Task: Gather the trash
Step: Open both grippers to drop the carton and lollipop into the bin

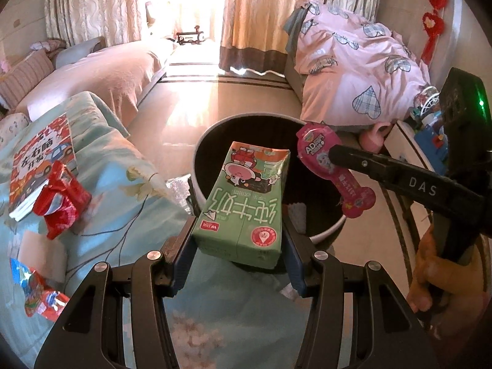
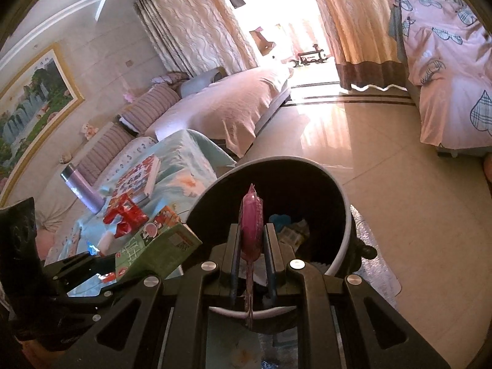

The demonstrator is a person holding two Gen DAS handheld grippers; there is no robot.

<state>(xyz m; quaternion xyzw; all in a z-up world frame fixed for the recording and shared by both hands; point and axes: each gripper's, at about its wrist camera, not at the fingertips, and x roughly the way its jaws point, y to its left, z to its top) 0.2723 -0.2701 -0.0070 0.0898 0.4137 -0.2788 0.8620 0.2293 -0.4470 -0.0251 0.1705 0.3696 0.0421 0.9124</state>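
Milk carton (image 1: 243, 203) in left gripper (image 1: 238, 240) points lengthwise toward bin (image 1: 326, 230)

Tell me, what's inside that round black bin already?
In the bin, a blue scrap and some pale printed wrappers lie at the bottom. The pink packet and right gripper cover the rest.

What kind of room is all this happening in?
Most likely a lived-in family room at home: a sofa draped in pink cloth, long curtains at a sunny window, a framed landscape painting on the wall.
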